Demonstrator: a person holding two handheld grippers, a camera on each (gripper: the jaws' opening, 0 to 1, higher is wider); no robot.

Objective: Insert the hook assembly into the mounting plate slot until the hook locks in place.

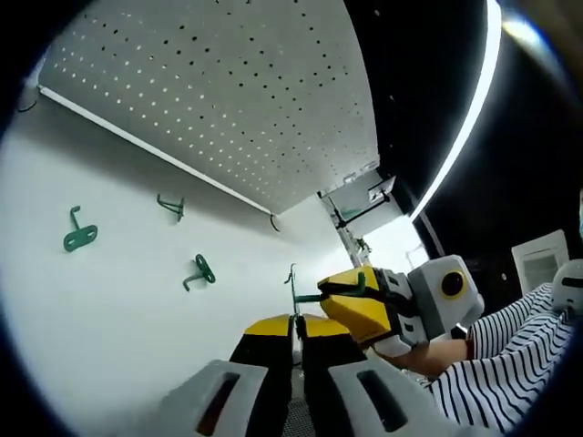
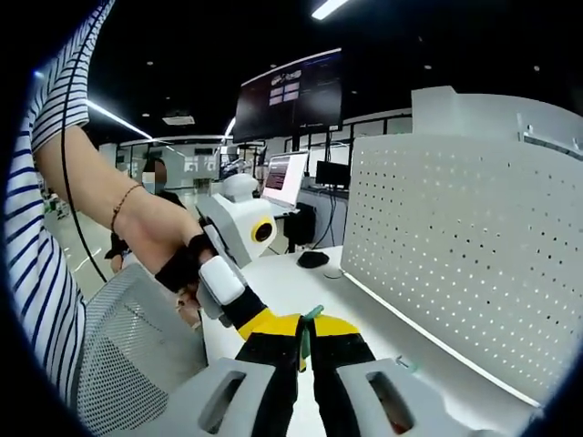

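In the left gripper view my left gripper [image 1: 297, 324] is shut on a thin green hook assembly [image 1: 292, 284] that stands up between its yellow tips. My right gripper [image 1: 333, 293] reaches in from the right and is shut on the same green piece. In the right gripper view my right gripper [image 2: 305, 333] pinches the green hook assembly [image 2: 311, 316], and the left gripper [image 2: 273, 322] meets it from the left. The white perforated mounting plate [image 1: 228, 91] stands upright behind the table; it also rises at the right [image 2: 455, 255], apart from the hook.
Three loose green hooks [image 1: 80, 235] [image 1: 171, 206] [image 1: 199, 271] lie on the white table [image 1: 109, 319]. A person's striped sleeve [image 1: 496, 364] and a forearm [image 2: 137, 214] show. A laptop [image 2: 284, 177] and a mouse [image 2: 312, 259] sit at the table's far end.
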